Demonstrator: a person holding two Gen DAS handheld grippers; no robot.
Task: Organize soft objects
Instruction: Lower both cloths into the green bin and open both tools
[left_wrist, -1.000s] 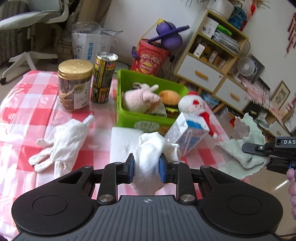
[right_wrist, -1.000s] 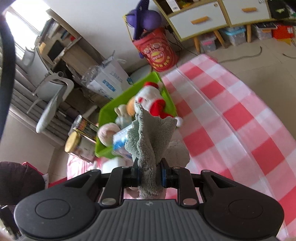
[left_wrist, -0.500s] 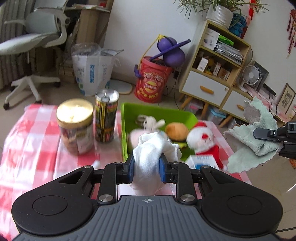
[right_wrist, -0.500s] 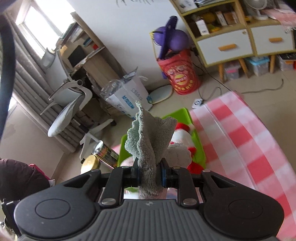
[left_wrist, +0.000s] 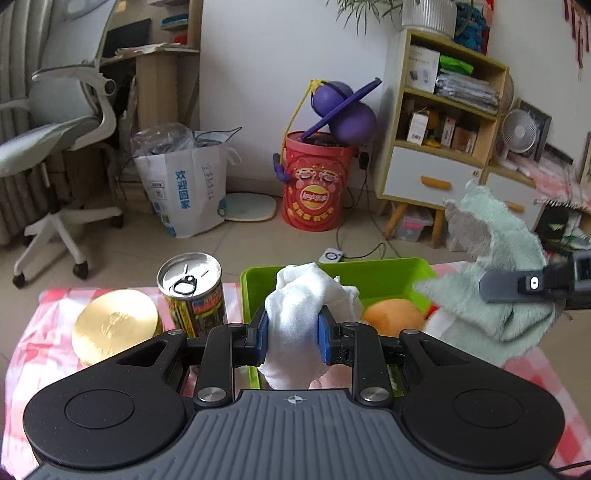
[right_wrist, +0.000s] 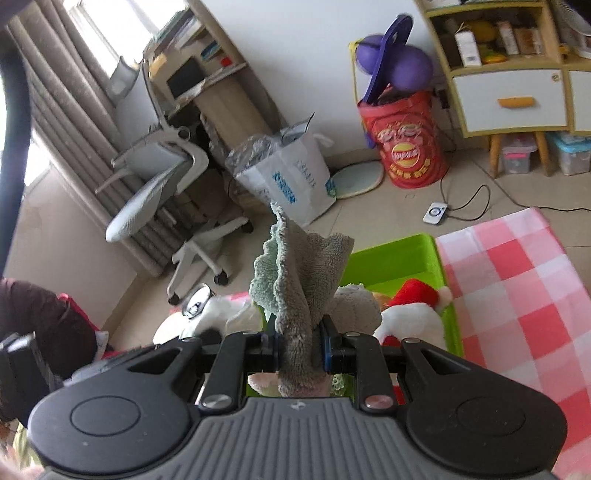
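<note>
My left gripper (left_wrist: 291, 334) is shut on a white cloth (left_wrist: 299, 306) and holds it above the near edge of the green bin (left_wrist: 369, 275). My right gripper (right_wrist: 299, 349) is shut on a pale green fuzzy towel (right_wrist: 301, 269), held above the same green bin (right_wrist: 391, 258); that towel also shows at the right of the left wrist view (left_wrist: 495, 269). In the bin lie an orange burger plush (left_wrist: 393, 319) and a Santa plush (right_wrist: 413, 306).
A drink can (left_wrist: 192, 291) and a gold-lidded jar (left_wrist: 116, 326) stand left of the bin on the red checked tablecloth (right_wrist: 517, 280). Beyond the table are an office chair (left_wrist: 62, 136), a paper bag (left_wrist: 184, 188), a red drum (left_wrist: 317, 181) and a shelf unit (left_wrist: 439, 122).
Both grippers have risen and moved forward toward the bin with their cloths still held. The white glove and the milk carton on the table have dropped out of view.
</note>
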